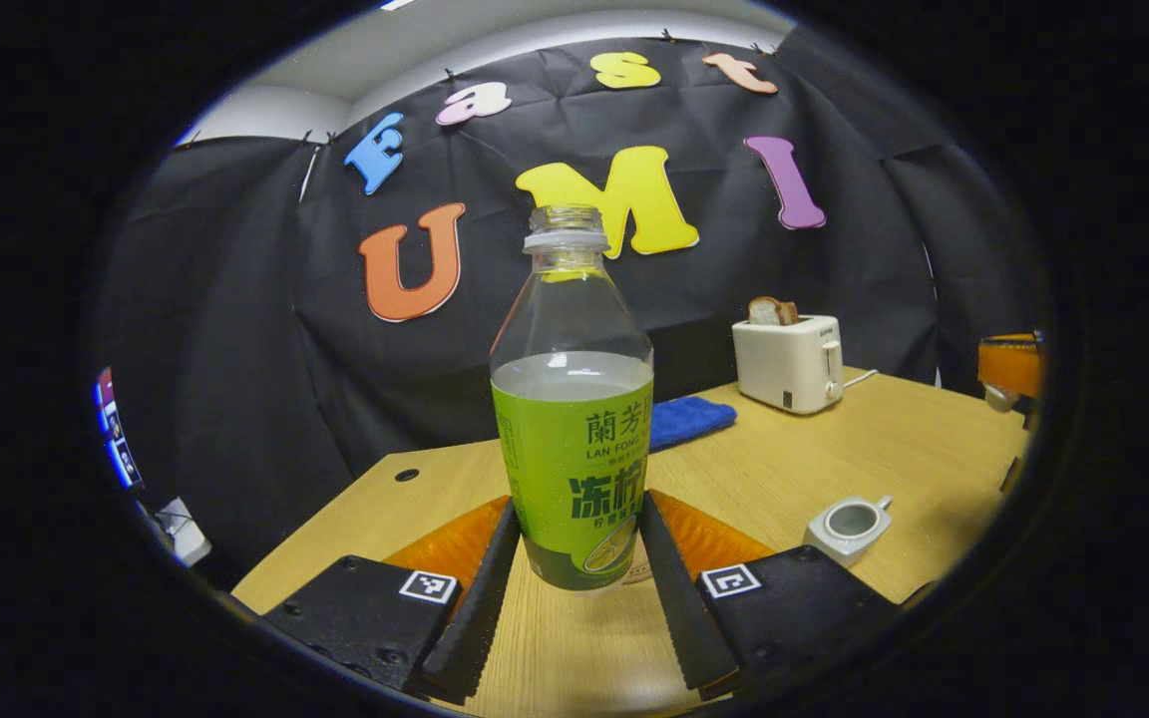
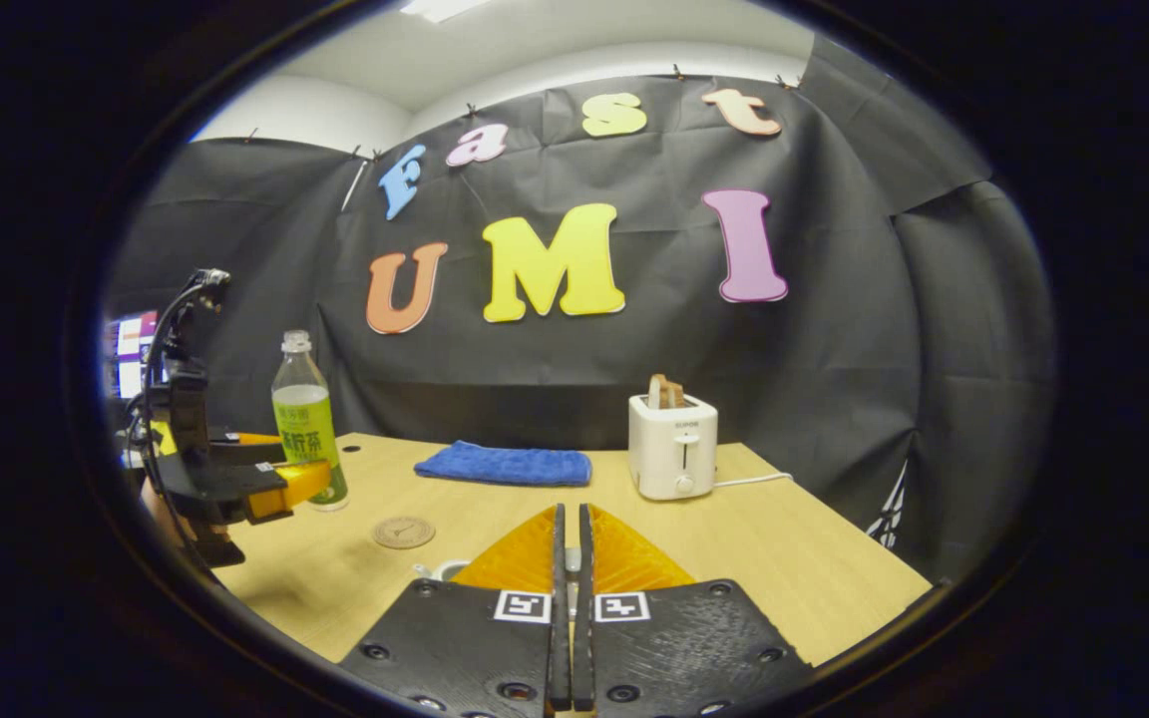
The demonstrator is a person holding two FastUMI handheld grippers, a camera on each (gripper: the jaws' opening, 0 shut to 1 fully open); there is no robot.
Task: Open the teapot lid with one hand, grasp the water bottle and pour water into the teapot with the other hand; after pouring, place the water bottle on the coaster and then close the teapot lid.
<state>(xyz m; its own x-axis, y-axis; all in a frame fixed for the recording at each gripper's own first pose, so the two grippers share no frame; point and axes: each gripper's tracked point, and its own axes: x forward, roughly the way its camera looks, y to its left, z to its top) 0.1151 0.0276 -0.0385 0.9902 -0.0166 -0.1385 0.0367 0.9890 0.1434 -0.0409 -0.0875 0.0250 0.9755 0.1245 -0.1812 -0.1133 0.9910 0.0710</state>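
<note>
The left tool [image 1: 574, 578] has its 2 fingers spread, flanking the uncapped water bottle [image 1: 573, 419], which stands upright on the wooden surface [image 1: 834, 469]; contact is unclear. The open teapot [image 1: 849, 527] sits to its right. The right tool [image 2: 571, 568] is pinched on a small lid knob. The coaster [image 2: 403, 532] lies near the bottle.

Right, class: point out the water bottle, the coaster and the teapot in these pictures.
water bottle [image 1: 573, 469]: left gripper view, on its green label.
coaster [image 2: 403, 532]: right gripper view, on the round disc's top face.
teapot [image 1: 848, 527]: left gripper view, on its open rim, lid off.
</note>
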